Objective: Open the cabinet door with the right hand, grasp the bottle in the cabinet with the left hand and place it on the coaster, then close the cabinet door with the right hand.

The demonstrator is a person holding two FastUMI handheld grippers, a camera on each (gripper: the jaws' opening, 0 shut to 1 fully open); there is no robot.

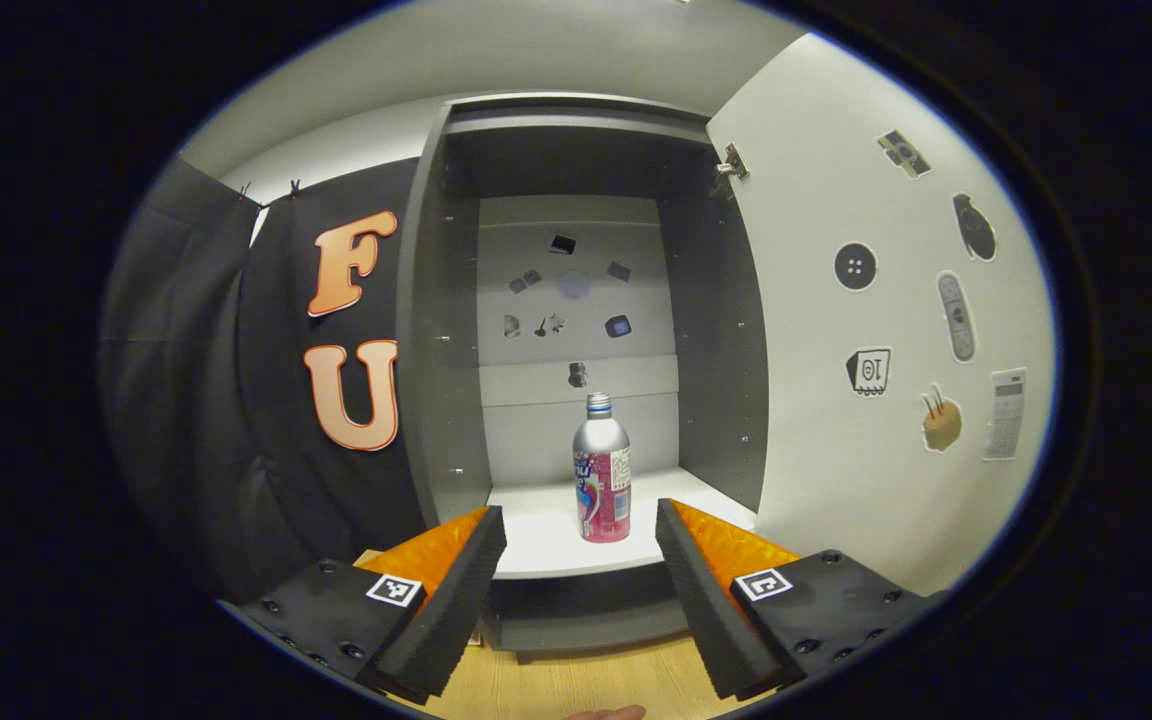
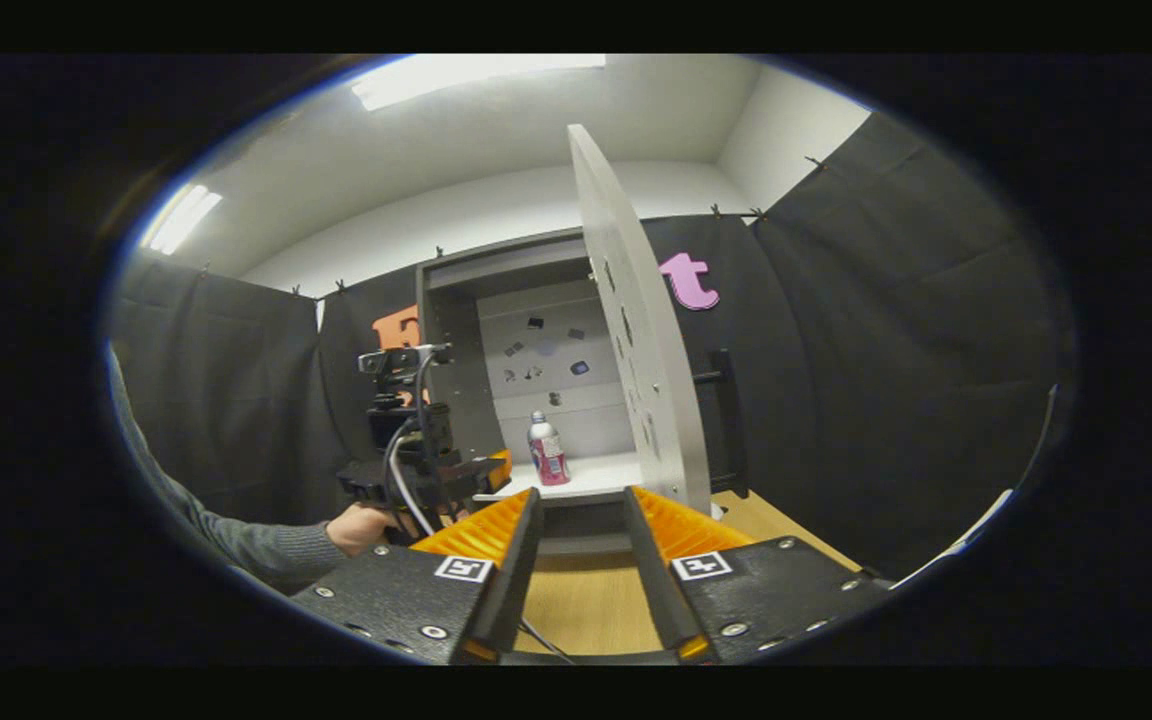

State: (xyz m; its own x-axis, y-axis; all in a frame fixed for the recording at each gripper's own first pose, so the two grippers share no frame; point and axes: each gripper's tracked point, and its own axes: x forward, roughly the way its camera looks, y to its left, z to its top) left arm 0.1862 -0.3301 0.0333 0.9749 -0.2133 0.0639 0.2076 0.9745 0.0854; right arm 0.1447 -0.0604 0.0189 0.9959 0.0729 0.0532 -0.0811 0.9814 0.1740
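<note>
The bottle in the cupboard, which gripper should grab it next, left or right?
Left. The left gripper is open and aimed straight at the bottle, which stands upright on the shelf between its fingers' line. The right gripper sits farther back by the open door.

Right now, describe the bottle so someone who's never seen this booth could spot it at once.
Find the grey cabinet with its white door swung open on the right. On its white shelf stands the bottle, upright, alone near the front edge. It is the only standing object there: silver shoulders and screw cap, pink label, unlike the flat stickers on the back wall.
</note>
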